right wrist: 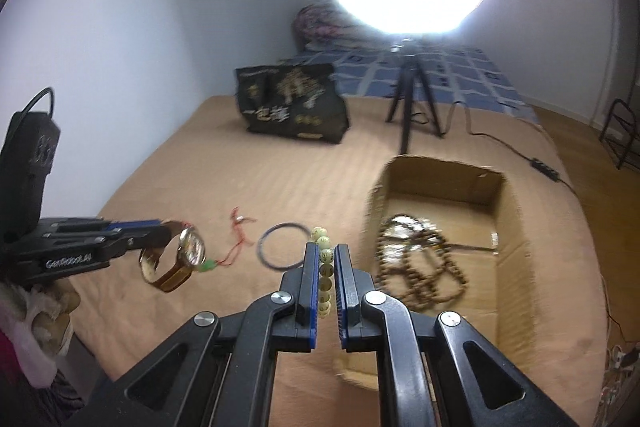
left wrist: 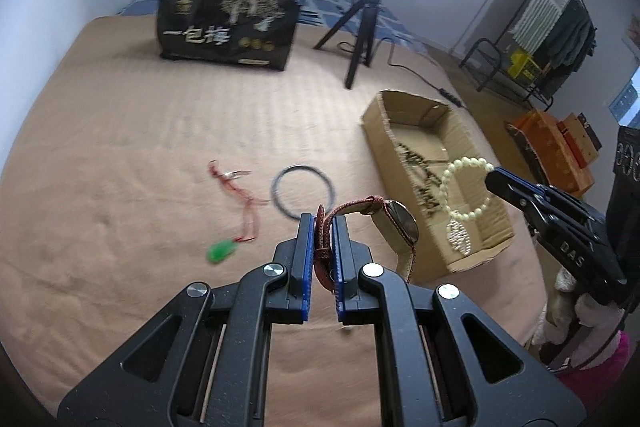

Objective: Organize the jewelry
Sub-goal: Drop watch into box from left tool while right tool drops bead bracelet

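Now both tongs are carrying: the left tongs (left wrist: 323, 223) are clamped on the strap of a watch (left wrist: 394, 223), the right tongs (right wrist: 327, 259) on a pale bead bracelet (right wrist: 325, 267), both aloft beside the cardboard box (right wrist: 508, 227). Next, I judge, each must clear the box's near wall before letting go. The bed (left wrist: 140, 131) lies open around the black ring (left wrist: 302, 193) and green pendant (left wrist: 221, 251).

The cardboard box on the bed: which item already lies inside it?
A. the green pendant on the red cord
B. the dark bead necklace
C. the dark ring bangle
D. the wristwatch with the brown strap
B: the dark bead necklace lies on the floor of the cardboard box, while the other three items are all outside the box.
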Motion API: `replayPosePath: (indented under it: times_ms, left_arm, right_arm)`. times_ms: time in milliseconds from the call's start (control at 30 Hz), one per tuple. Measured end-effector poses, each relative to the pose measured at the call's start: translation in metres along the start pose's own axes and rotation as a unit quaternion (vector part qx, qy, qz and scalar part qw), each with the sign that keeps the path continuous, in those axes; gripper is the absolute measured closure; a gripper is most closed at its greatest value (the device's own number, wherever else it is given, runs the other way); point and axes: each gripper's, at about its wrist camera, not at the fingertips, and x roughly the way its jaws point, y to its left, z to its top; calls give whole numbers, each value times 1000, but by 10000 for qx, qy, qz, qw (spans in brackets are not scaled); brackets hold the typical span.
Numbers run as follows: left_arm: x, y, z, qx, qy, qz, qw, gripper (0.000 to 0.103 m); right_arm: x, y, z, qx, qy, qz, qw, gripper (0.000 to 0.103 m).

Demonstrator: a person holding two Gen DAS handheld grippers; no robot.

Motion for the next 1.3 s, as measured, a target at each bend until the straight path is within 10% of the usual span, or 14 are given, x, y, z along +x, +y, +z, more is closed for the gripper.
replayPosePath:
  times_ms: [1100,1300]
  left_arm:
    - [83,-104,0,568,610,-763,9936,96]
    - [85,-99,1,491,623,-719,9942,94]
  right_arm:
    - [27,-104,9,926,175,-724,9929,98]
    - [26,-105,7,957,149,-865,9915,81]
